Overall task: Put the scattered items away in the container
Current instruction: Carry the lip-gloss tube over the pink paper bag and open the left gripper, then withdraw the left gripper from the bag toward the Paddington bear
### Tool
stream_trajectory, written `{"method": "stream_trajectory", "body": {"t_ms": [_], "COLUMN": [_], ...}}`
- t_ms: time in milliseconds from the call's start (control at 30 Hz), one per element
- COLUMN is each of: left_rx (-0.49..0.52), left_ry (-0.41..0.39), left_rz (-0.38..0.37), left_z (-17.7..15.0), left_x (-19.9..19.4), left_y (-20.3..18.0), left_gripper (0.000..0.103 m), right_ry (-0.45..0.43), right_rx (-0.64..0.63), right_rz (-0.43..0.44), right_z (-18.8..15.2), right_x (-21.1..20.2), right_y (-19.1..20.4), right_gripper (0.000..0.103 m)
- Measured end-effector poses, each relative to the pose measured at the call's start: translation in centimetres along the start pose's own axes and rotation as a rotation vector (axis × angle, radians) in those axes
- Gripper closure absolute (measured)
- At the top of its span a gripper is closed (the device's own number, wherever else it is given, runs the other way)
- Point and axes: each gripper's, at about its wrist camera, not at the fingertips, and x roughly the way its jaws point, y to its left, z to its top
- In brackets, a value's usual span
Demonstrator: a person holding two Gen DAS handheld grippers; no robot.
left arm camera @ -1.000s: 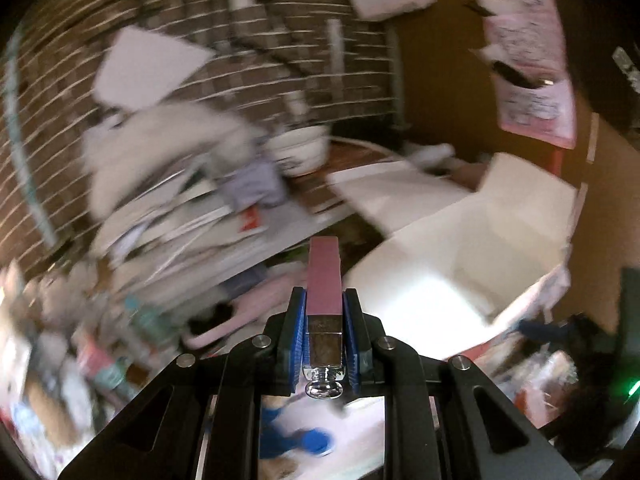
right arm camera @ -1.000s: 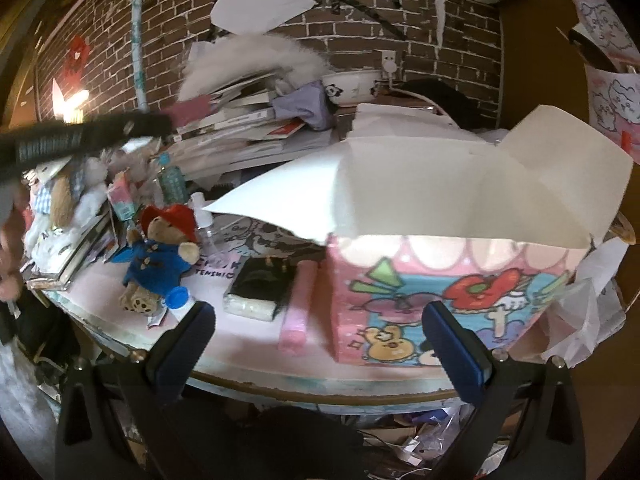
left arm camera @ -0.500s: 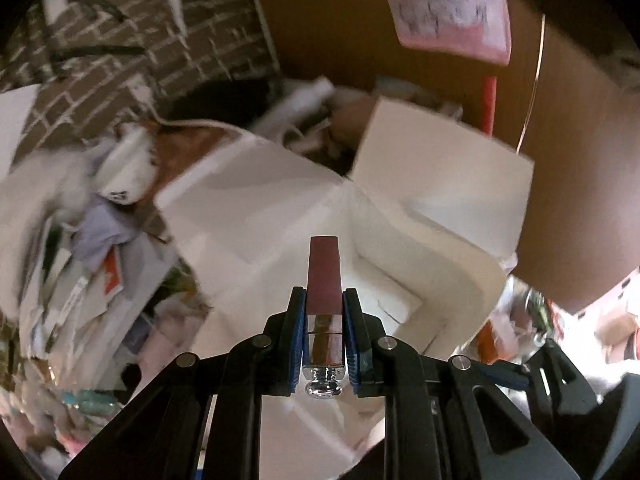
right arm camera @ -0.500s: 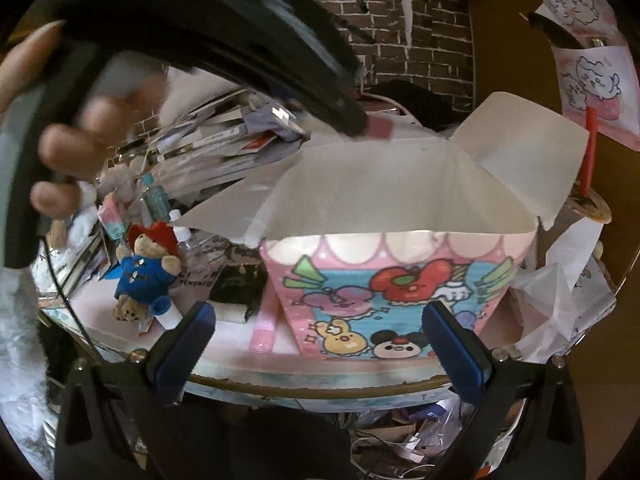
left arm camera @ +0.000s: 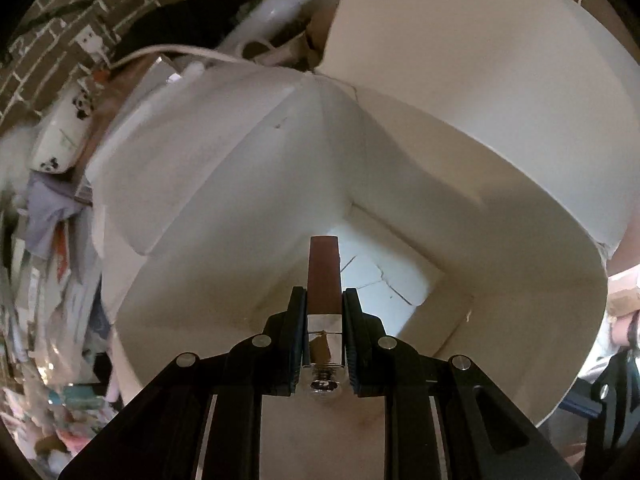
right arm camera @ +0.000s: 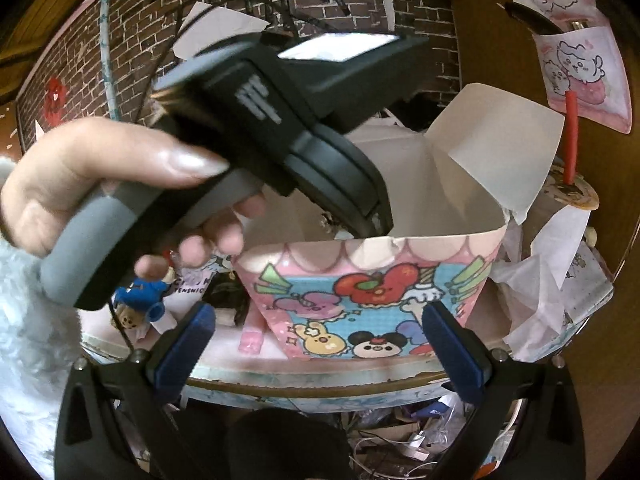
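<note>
**Lipstick poised over the open box**

Your left gripper (left arm camera: 325, 312) is pinching a slim lipstick tube (left arm camera: 324, 280) between its pads, gripping it low, near the shiny metal base, so the dusky pink cap sticks forward past the fingertips. That grip keeps the tube in line with the fingers, which suits a drop: loosen the pinch and it should slide out nose first. The gripper points down into the cartoon-printed box (right arm camera: 372, 300), and the tube hangs above the white floor (left arm camera: 384, 276) of the box, touching none of the walls as far as the wrist view shows. The flaps (left arm camera: 480, 80) are folded outward, which is why the mouth is wide enough for the whole gripper head to tilt in. From the right wrist view, your left hand (right arm camera: 100, 184) holds the tool over the near rim at a slant, so the item clears the edge before release.

Your right gripper (right arm camera: 316, 344) is spread wide with nothing in it, waiting low in front of the worktop (right arm camera: 320, 376), out of the way. Still scattered beside the box are a pink tube (right arm camera: 251, 340), a dark flat object (right arm camera: 230, 296) and a bear in a blue coat (right arm camera: 140, 300), so by my judgement the tidying is only partly done.
</note>
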Motion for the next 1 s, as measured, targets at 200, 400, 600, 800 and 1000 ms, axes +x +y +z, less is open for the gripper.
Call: {"method": "stream_trajectory", "body": {"t_ms": [200,400,600,800,1000], "left_rx": [-0.002,0.001,-0.005,-0.021,-0.040], "left_ry": [0.023,0.001,-0.034,-0.120,-0.247], "left_rz": [0.008,0.034,0.039,0.048,0.108], "left_z": [-0.2,-0.7,-1.4,-0.5,-0.8], "left_x": [0.2,-0.8,-2.2,-4.2,-7.6], "left_y": [-0.2,-0.4,-0.7,-0.2,0.7], "left_gripper": [0.088,0.072,0.049,0.033,0.021], "right_ry": [0.001,0.002,-0.001,-0.003,-0.008], "right_rx": [0.004,0.008,0.004,0.005,0.004], "right_rz": [0.000,0.000,0.001,0.000,0.001], "right_z": [0.0,0.0,-0.1,-0.1,-0.1], "right_x": [0.0,-0.1,-0.1,-0.1,-0.2], "right_y": [-0.1,-0.1,-0.1,-0.1,0.0], "right_gripper": [0.000,0.000,0.000,0.000,0.000]}}
